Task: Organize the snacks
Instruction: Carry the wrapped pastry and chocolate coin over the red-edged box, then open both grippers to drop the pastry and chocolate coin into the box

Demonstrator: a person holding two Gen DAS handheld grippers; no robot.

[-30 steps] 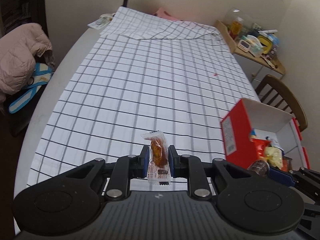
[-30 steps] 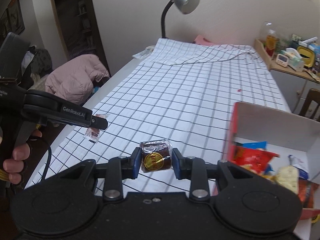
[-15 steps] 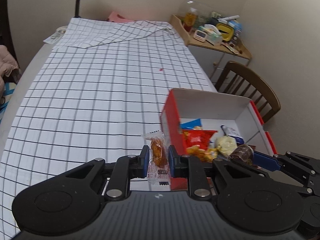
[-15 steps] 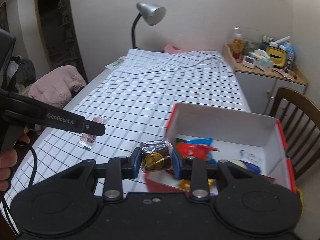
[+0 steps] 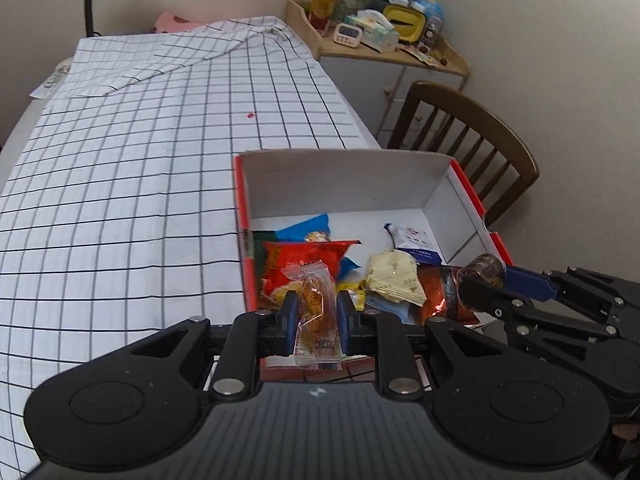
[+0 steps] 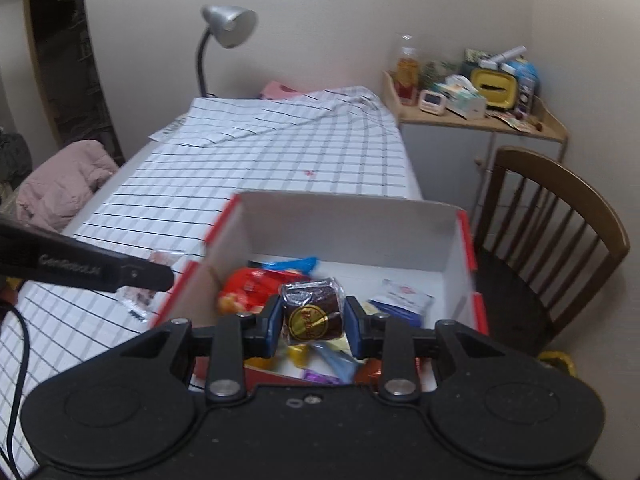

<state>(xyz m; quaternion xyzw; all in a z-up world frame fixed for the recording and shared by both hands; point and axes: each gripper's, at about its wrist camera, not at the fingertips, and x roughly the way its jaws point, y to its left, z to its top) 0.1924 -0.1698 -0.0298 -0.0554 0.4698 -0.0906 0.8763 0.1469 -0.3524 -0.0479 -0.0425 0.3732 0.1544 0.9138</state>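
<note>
Left gripper [image 5: 316,312] clamps a clear candy packet [image 5: 316,316]; right gripper [image 6: 313,320] clamps a dark wrapped cake [image 6: 313,312]. Both hang over the red box [image 5: 348,184] holding snacks. Best release only once each clears the near wall.

The only lettering that could be made out was "GenRobot.AI", blurred, in pale type along the black arm of the left gripper [image 6: 132,276]. Print on the snack wrappers and the gold seal of the chocolate cake [image 6: 312,314] stayed illegible.
</note>
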